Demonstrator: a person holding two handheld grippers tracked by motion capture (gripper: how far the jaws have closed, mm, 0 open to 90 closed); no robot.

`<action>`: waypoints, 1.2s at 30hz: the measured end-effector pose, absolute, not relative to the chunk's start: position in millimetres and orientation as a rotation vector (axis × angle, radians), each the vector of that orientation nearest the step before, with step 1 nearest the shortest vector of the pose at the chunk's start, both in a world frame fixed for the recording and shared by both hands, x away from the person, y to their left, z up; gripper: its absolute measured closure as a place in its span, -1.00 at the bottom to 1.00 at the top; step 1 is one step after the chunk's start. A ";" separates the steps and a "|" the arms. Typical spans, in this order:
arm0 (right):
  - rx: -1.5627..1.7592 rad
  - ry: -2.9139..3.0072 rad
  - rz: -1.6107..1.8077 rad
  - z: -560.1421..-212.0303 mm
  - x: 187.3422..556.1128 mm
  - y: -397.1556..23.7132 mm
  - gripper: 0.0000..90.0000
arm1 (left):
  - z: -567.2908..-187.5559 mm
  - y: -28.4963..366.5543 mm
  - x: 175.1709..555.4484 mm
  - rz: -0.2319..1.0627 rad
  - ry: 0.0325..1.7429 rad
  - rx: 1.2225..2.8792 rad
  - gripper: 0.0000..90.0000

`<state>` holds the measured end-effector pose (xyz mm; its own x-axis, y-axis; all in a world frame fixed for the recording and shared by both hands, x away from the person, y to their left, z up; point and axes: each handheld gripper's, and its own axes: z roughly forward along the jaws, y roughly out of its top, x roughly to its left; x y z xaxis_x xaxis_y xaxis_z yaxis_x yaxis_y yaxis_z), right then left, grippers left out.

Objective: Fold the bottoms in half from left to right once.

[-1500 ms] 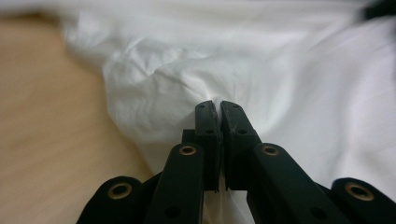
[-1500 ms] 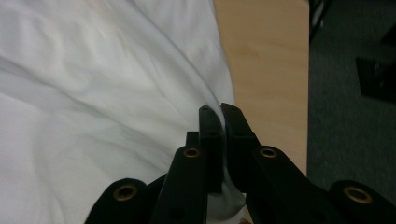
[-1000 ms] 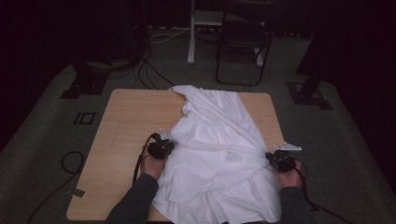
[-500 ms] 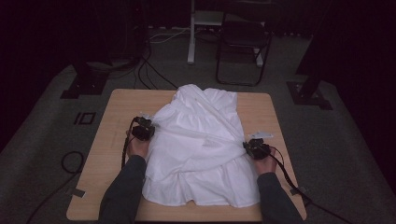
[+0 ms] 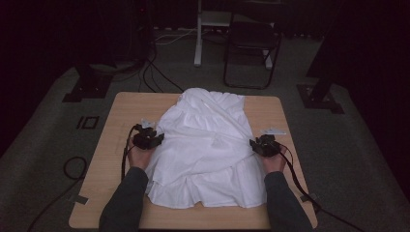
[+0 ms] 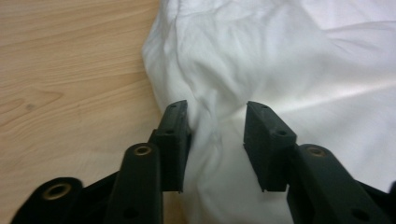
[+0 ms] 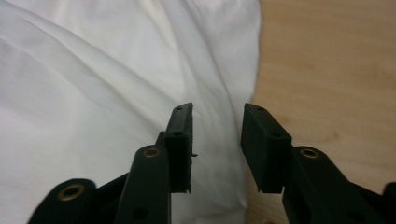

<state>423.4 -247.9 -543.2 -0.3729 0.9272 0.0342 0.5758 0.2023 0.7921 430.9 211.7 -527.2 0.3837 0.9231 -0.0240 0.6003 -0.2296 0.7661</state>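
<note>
White soft cloth garment [image 5: 208, 150] lies spread across the middle of the wooden table [image 5: 111, 116].
Our left gripper [image 6: 217, 140] and right gripper [image 7: 217, 140] have just been opening, cloth loose between them; it's light and floppy, so we pinch its side edges.

white garment [image 5: 208, 154] covering mid-table [image 5: 121, 111] — chair [image 5: 251, 43] top cropped

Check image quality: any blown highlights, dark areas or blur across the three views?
High view: surroundings nearly black, the white garment and wooden table evenly lit, detail soft. Left gripper view: cloth glares near white at right, the near jaws soft. Right gripper view: cloth bright with few folds readable, wood grain blurred.
</note>
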 end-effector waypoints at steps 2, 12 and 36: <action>1.376 2.031 1.038 -539.2 422.4 -245.3 0.36 | -522.9 214.1 420.3 0.578 1.286 1.929 0.26; 1.247 2.157 1.161 -523.8 430.4 -190.4 0.28 | -510.4 220.6 373.7 0.614 1.212 1.935 0.15; 1.107 2.220 1.155 -508.2 403.5 -171.0 0.95 | -507.8 234.3 321.3 0.575 1.139 1.946 0.01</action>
